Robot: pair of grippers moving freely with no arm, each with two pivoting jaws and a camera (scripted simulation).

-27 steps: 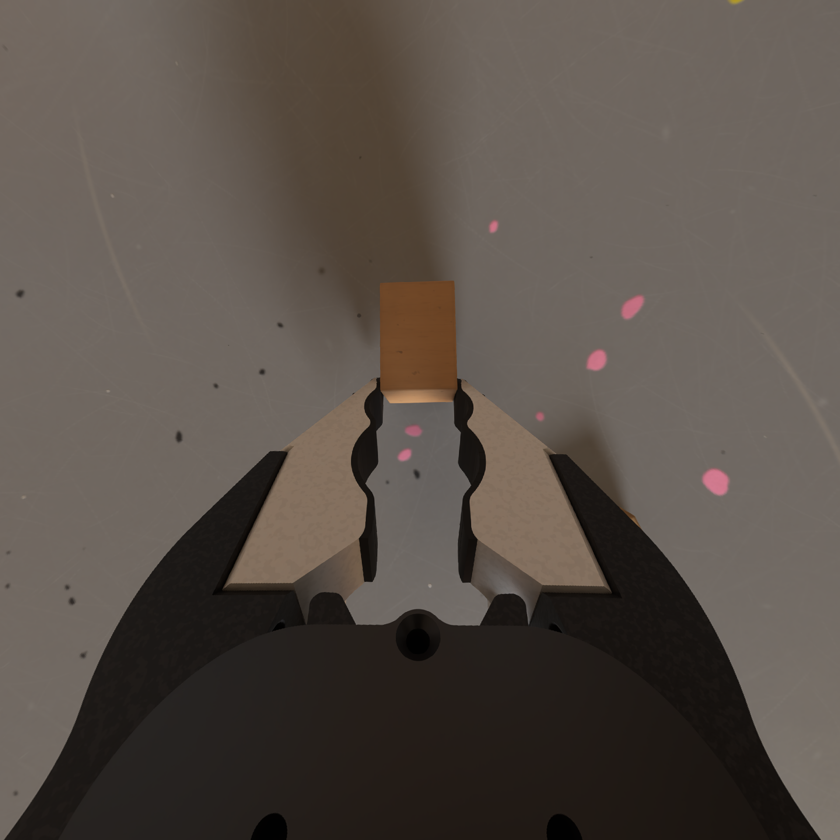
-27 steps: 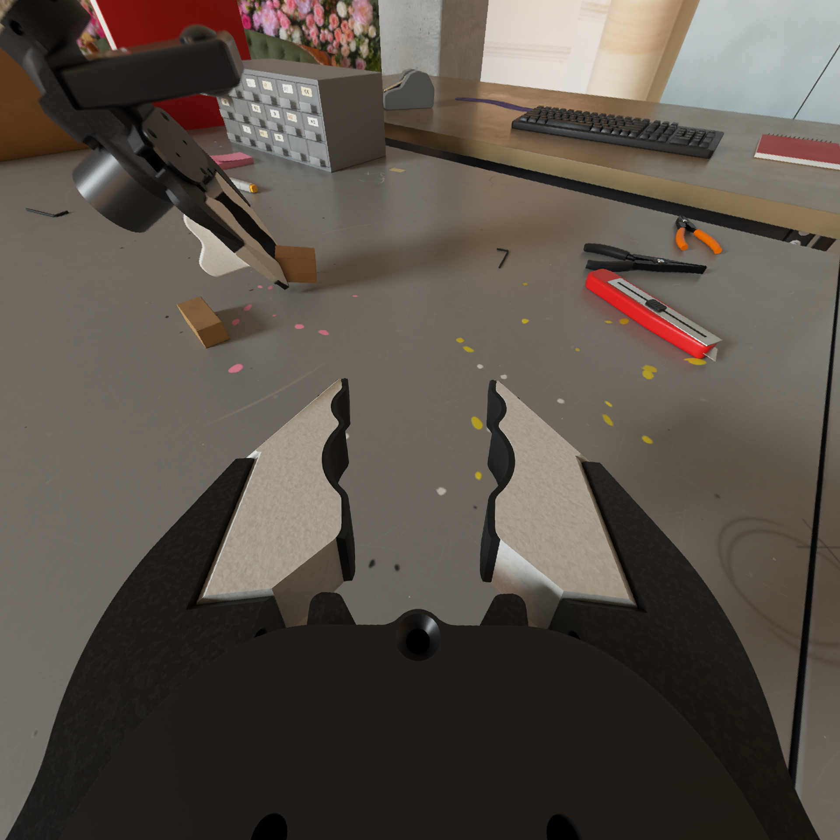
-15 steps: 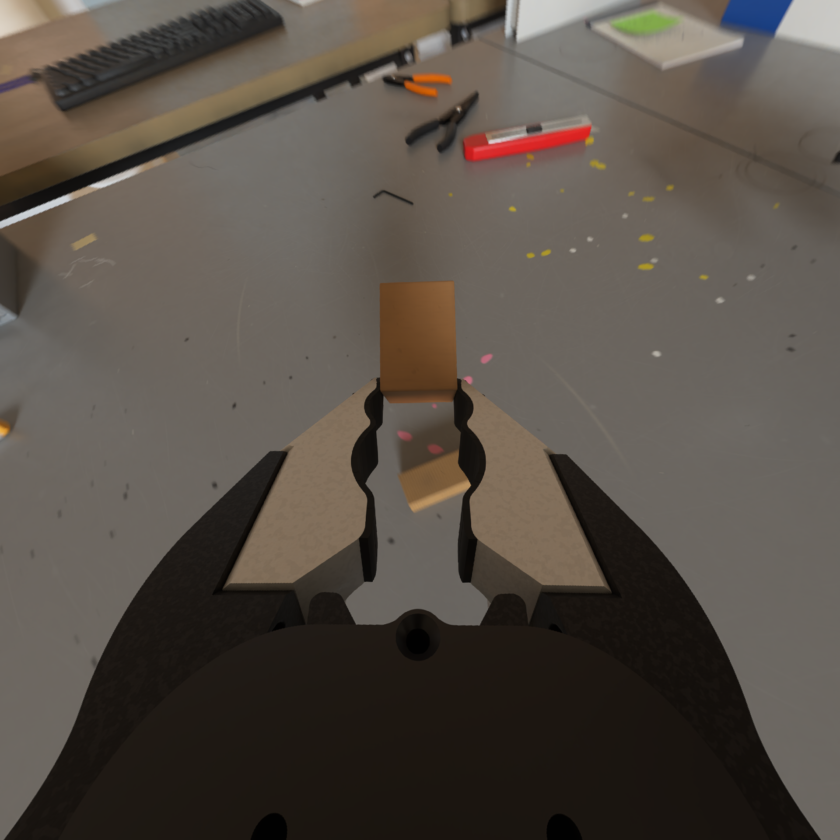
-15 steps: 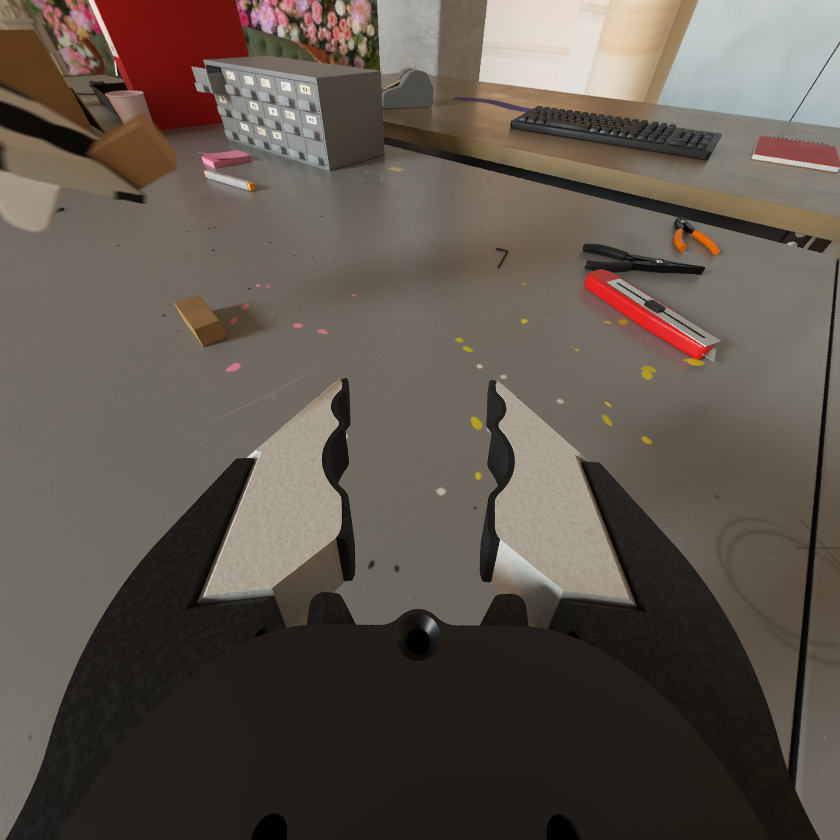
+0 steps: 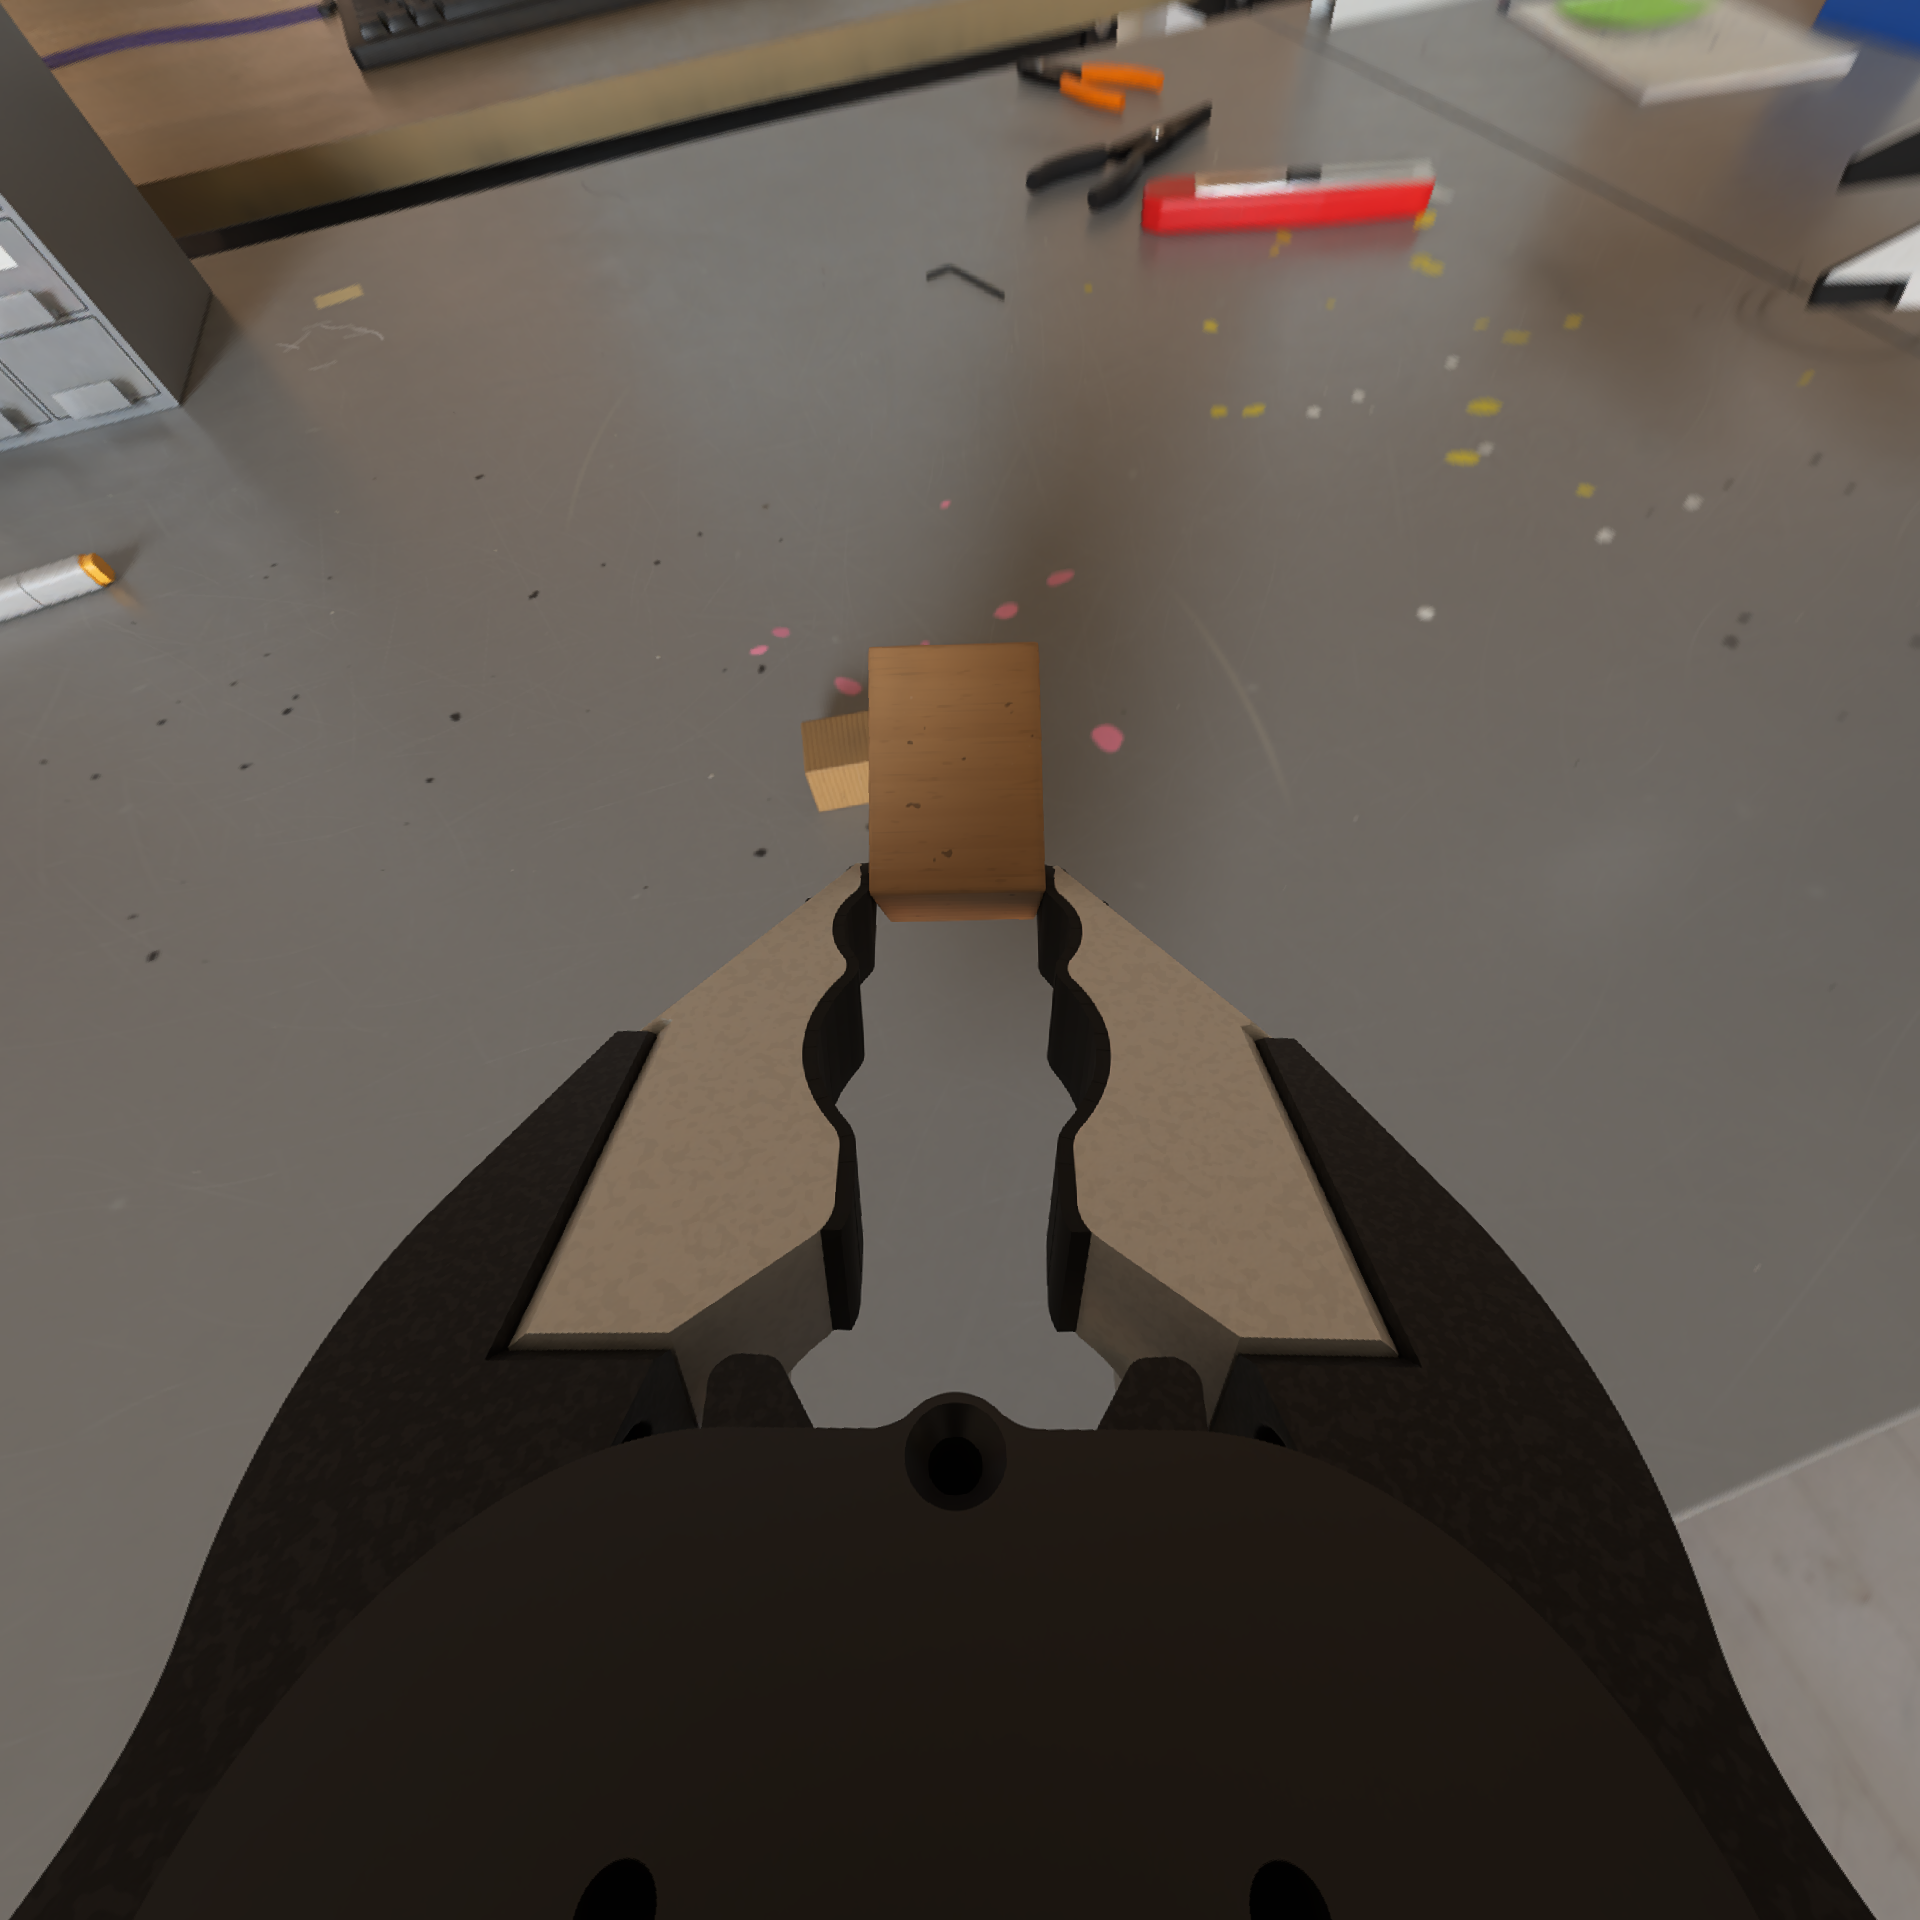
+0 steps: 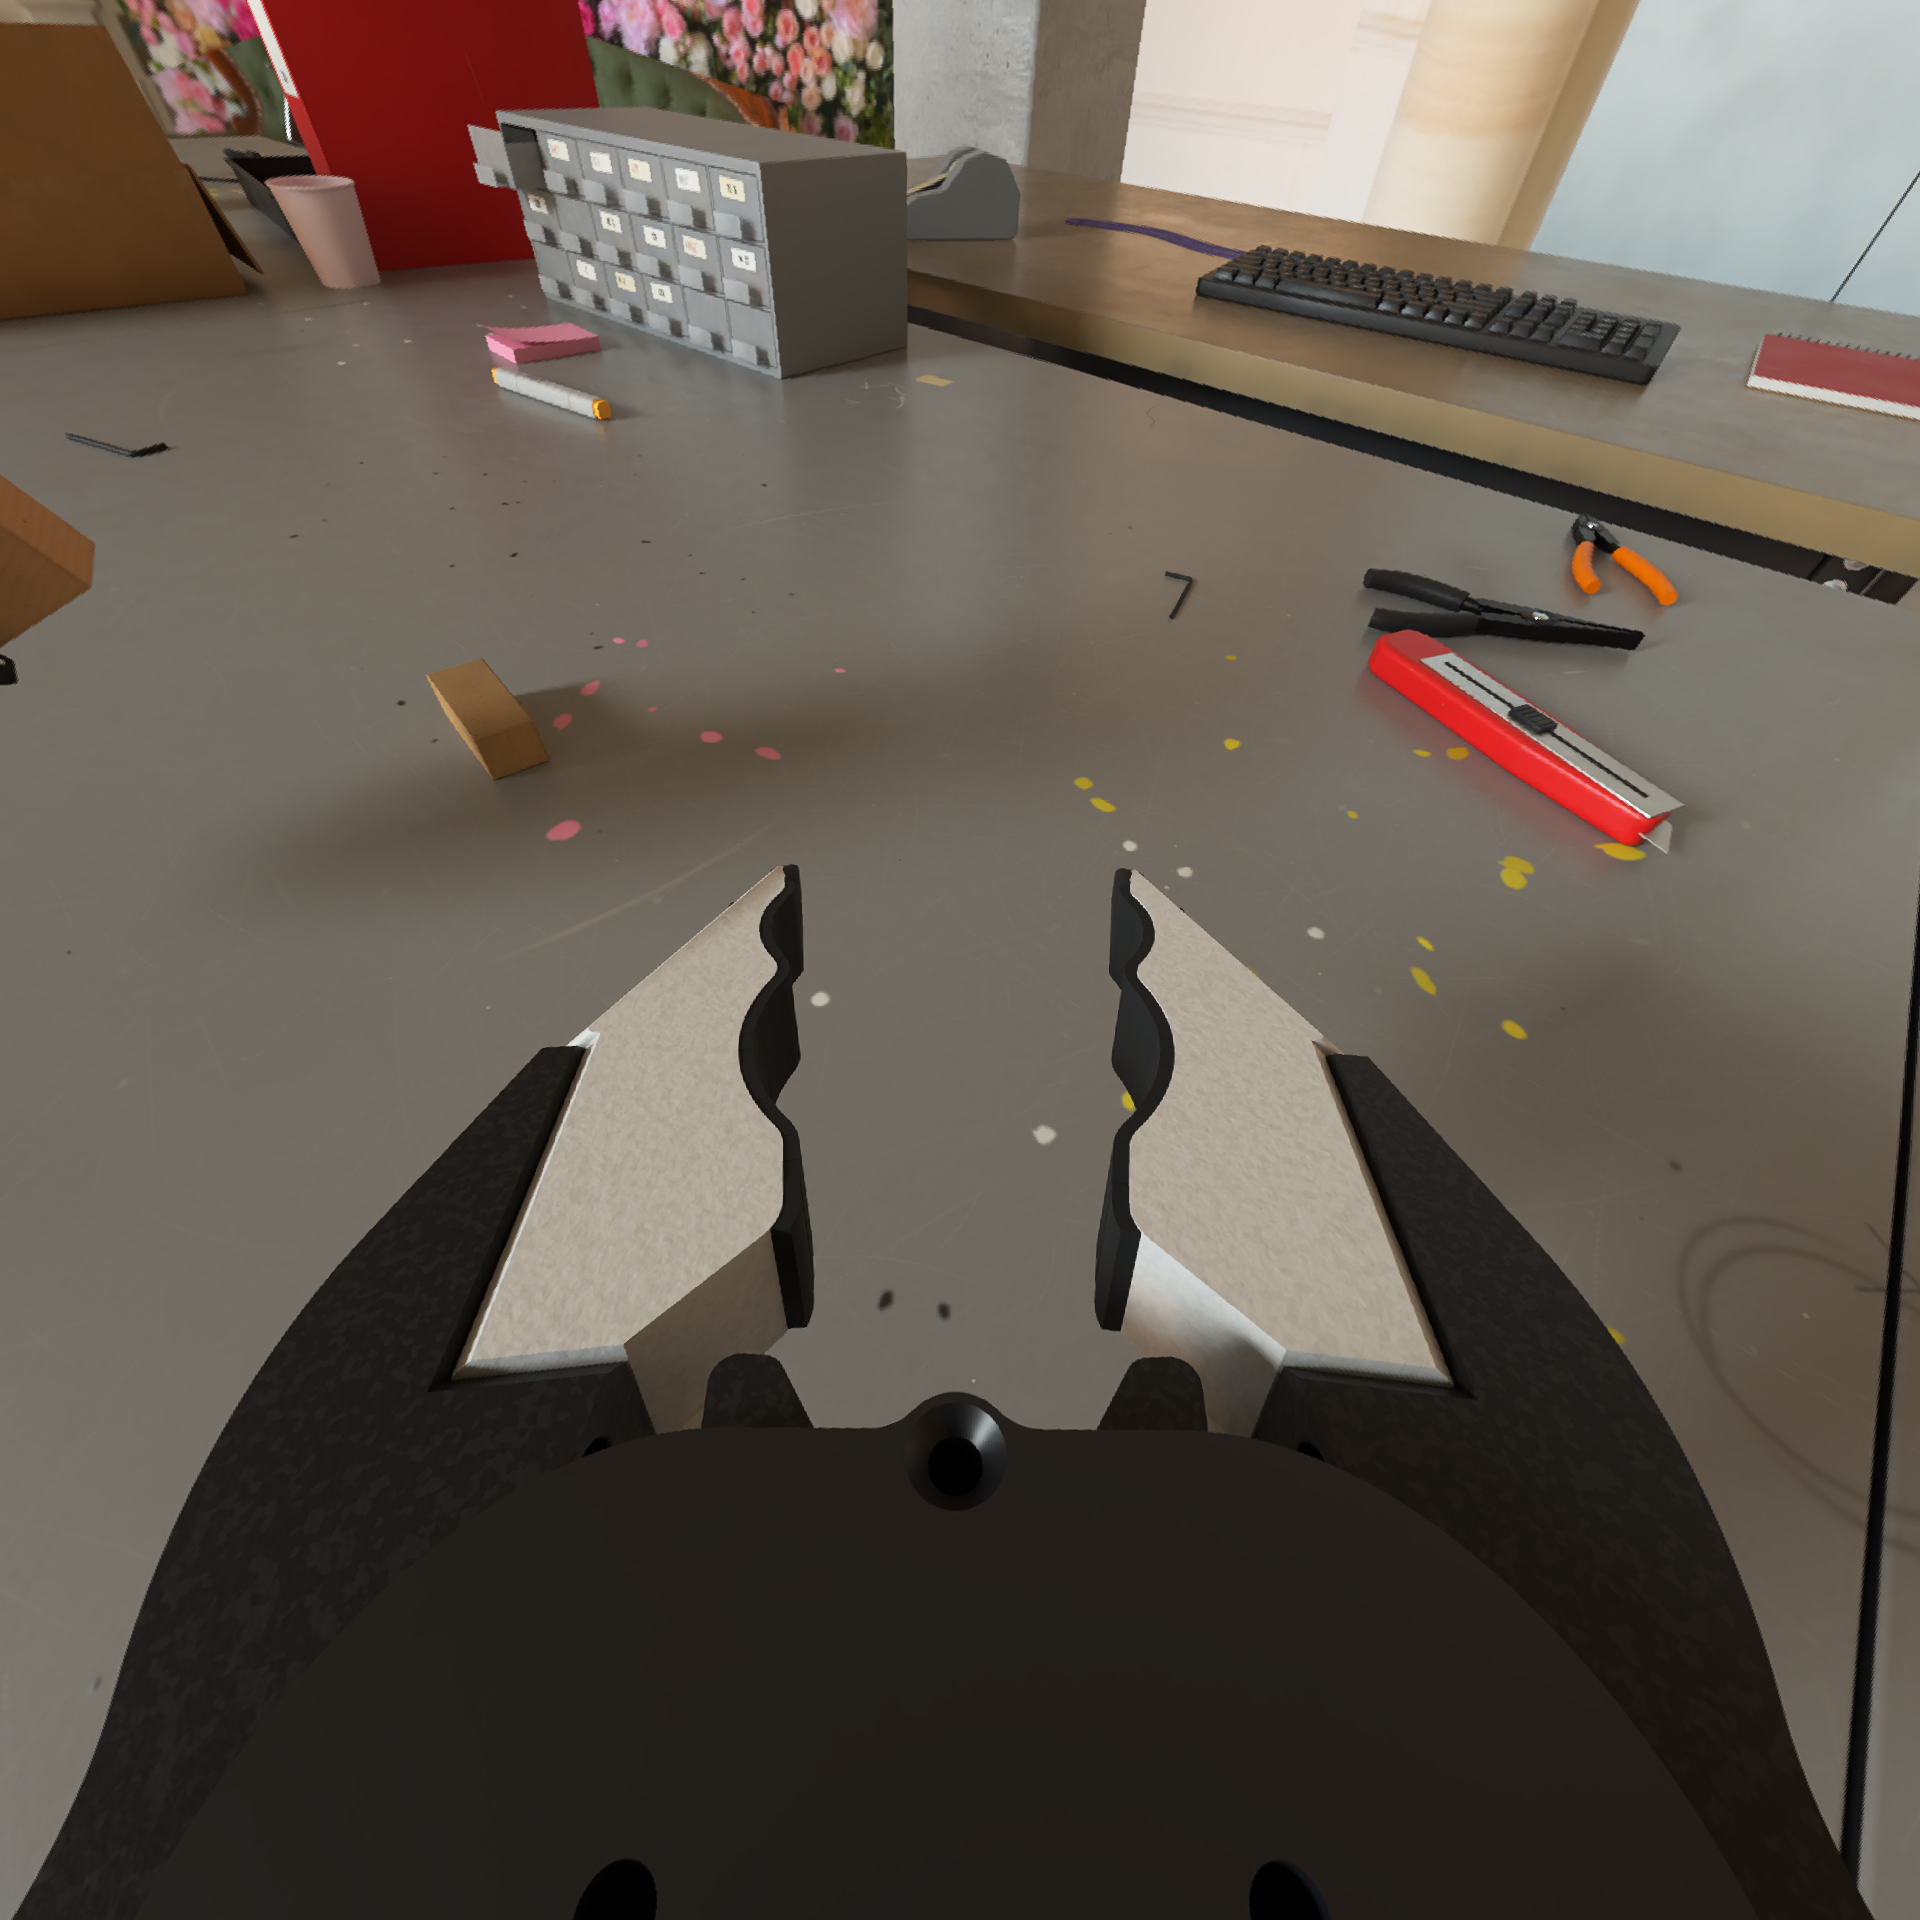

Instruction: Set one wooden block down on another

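Observation:
My left gripper point(image 5: 954, 891) is shut on a brown wooden block point(image 5: 954, 769), held at the fingertips above the grey table point(image 5: 520, 1039). A second, paler wooden block point(image 5: 834, 764) lies on the table beyond it, mostly hidden behind the held block's left side. In the right wrist view that second block point(image 6: 486, 719) lies at the left of the table, and the held block point(image 6: 36, 566) shows at the far left edge, higher up. My right gripper point(image 6: 954, 878) is open and empty over the middle of the table.
A red utility knife point(image 6: 1522, 738), black pliers point(image 6: 1496, 613), orange-handled pliers point(image 6: 1621, 561) and a small hex key point(image 6: 1179, 592) lie at the right. A grey drawer cabinet point(image 6: 707, 234), pink notes point(image 6: 540, 341) and a marker point(image 6: 551, 395) stand at the back left. A keyboard point(image 6: 1434, 307) sits on the far desk.
My left gripper has carried the held block away from the table and swung round, so the second block now lies just beyond and left of it. My right gripper has not moved.

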